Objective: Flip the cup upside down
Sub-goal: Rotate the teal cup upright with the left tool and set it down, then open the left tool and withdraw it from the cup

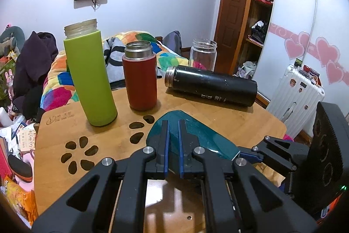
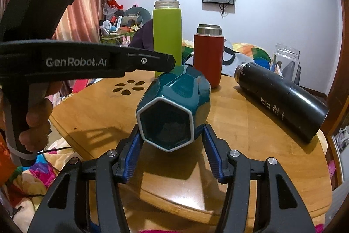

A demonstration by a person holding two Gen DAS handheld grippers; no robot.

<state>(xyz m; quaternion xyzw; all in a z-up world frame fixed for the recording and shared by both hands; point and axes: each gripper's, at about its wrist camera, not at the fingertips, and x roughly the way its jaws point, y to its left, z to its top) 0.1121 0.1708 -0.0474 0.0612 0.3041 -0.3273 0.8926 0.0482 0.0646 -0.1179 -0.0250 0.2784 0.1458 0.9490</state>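
A teal faceted ceramic cup (image 2: 174, 99) lies on its side above the round wooden table (image 2: 250, 145), its hexagonal white-rimmed mouth facing the right wrist camera. My right gripper (image 2: 172, 141) is open, its blue-padded fingers on either side of the cup's mouth end; contact is unclear. My left gripper (image 1: 173, 130) has its fingers close together, pressed against the cup's upper side (image 1: 196, 134). In the right wrist view the left gripper's black finger (image 2: 161, 62) rests on the cup's far top edge.
On the table stand a tall green bottle (image 1: 91, 80), a red flask (image 1: 140, 78) and a clear glass jar (image 1: 202, 54). A black flask (image 1: 211, 85) lies on its side at the right. Flower-shaped cutouts (image 1: 79, 154) mark the tabletop. A white suitcase (image 1: 294, 95) stands beyond the table.
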